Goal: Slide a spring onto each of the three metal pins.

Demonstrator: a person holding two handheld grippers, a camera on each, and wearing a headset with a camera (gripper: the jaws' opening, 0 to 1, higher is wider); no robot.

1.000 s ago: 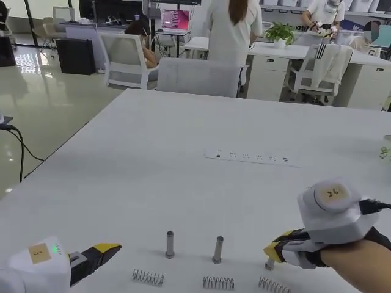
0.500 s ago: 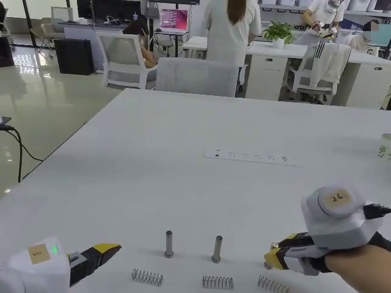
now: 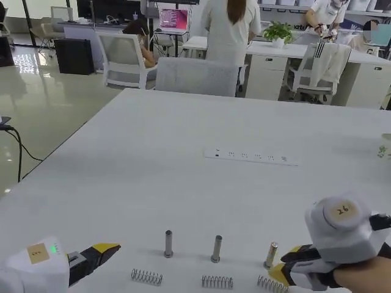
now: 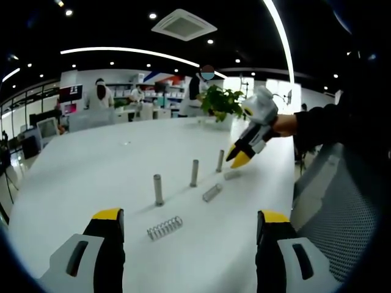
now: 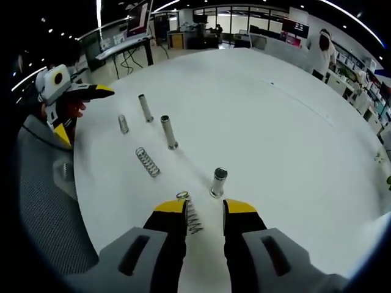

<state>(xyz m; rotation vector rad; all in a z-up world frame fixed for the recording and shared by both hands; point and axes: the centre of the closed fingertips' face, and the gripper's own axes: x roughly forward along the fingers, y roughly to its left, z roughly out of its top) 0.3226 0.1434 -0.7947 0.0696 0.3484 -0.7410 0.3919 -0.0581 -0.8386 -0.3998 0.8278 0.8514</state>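
**Right gripper straddles a spring beside the pins**

On a white table (image 3: 183, 152), three metal pins (image 3: 216, 249) stand upright in a row. A spring (image 3: 217, 282) lies loose at 6 o'clock of each. The right gripper (image 5: 204, 207), jaws slightly apart, straddles the rightmost spring (image 5: 190, 213) without clamping it. The left gripper (image 4: 190, 215) hovers at 8 o'clock of the pins, wide open and empty.

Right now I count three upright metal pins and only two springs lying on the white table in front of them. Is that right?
Not quite: three springs lie there, not two. The head view shows the left spring, middle spring and right spring on the white table, before the upright left pin, middle pin and right pin.
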